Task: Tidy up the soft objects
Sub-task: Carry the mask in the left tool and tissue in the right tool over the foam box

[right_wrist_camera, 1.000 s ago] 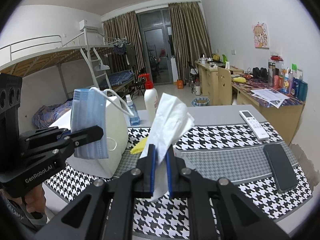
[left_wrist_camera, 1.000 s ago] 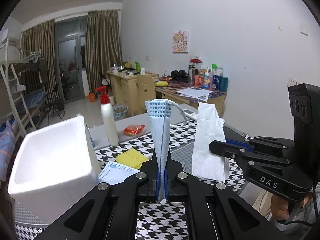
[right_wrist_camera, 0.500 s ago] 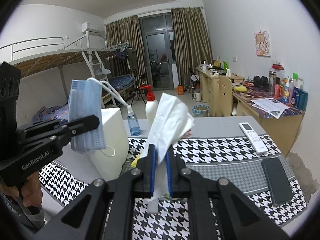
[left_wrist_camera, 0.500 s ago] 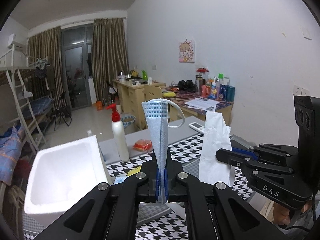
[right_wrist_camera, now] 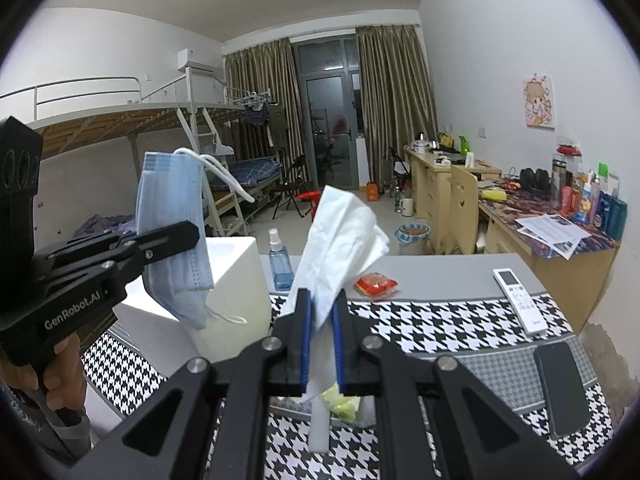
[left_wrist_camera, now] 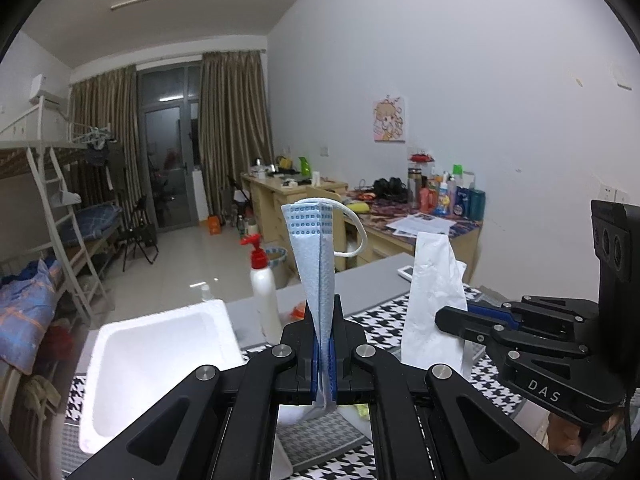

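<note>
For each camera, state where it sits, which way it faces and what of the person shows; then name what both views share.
Left wrist: sits on the left hand-held gripper, looking along its fingers over the houndstooth-clothed table toward the curtained balcony door; the folded blue face mask is clamped; a bit of the person's right hand shows.
Right wrist: sits on the right hand-held gripper, facing the same door; the white tissue is clamped; the left hand shows.
Shared: white foam box, red-capped white bottle, both held items.
</note>
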Tool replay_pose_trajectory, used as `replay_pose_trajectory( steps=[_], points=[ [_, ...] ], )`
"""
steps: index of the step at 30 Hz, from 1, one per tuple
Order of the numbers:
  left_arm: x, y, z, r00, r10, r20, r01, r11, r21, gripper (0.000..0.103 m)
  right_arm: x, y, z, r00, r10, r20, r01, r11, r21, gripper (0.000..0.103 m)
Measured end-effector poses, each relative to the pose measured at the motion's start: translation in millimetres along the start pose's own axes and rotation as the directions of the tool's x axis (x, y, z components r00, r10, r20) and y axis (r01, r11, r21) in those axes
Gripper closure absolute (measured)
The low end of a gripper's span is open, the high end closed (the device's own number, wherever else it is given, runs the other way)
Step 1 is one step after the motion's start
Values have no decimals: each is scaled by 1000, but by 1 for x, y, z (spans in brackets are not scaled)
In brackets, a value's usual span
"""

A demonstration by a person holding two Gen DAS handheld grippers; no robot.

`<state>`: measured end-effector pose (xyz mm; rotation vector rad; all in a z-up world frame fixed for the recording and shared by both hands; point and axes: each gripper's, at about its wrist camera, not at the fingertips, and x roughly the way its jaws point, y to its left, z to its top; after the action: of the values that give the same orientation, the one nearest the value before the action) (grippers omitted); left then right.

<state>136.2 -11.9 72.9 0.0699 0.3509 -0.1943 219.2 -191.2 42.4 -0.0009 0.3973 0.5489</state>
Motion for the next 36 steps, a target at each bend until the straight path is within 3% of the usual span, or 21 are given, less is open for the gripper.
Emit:
replay_pose_trajectory(
  steps=[20, 28, 36],
  points=[
    [-12, 31, 18, 986, 151, 66, -148, 988, -45, 99, 14, 28, 21, 994, 99, 36, -97, 993, -67, 90],
    [-13, 45, 14, 964, 260, 64, -256, 965, -64, 99, 23, 40, 27, 990, 140, 26, -137, 987, -88, 90],
    [-4, 59, 10, 951, 306, 32, -303, 950, -80, 99, 31, 54, 31, 984, 177, 18, -174, 979, -108, 90]
  ],
)
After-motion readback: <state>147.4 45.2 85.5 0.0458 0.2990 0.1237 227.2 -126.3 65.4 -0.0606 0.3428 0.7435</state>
